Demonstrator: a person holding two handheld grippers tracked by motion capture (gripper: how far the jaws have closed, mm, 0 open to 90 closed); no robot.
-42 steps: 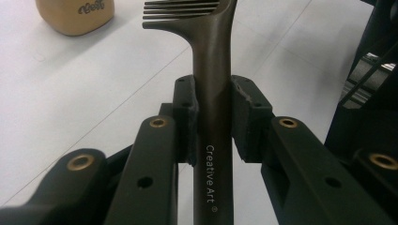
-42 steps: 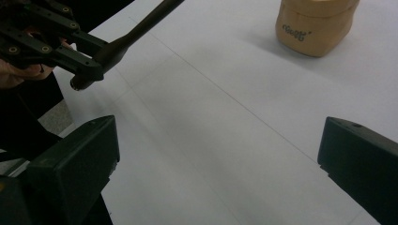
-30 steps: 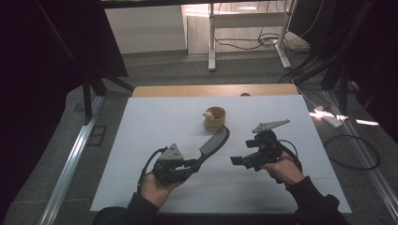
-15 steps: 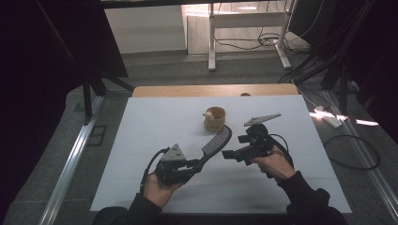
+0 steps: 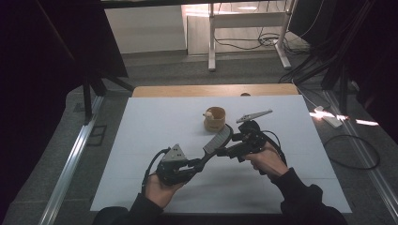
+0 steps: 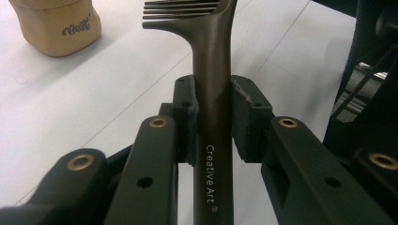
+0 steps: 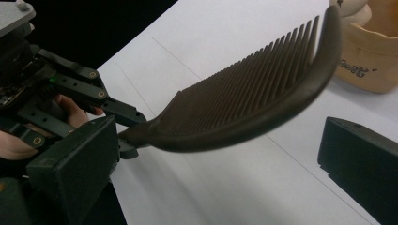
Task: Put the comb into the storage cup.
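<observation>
Two grippers, one comb [image 5: 217, 140] between them. My left gripper [image 6: 213, 119] is closed tight on the comb's handle, pads pressed to both sides of the shaft just above the printed lettering; the toothed head stands free, held above the white table [image 5: 150, 136] and pointing toward the small tan cup [image 5: 215, 119]. My right gripper [image 7: 220, 150] is wide open, one jaw either side of the comb's curved spine, gripping nothing and, as far as I can tell, not touching it.

Step in hand, as I judge it: a handover, or a two-handed hold, of the comb from left to right.

Next move calls for closing the right jaws squarely across the spine, clear of the teeth. Left should keep its clamp until the right one is firm. The spine's curve could let the jaws slip.
</observation>
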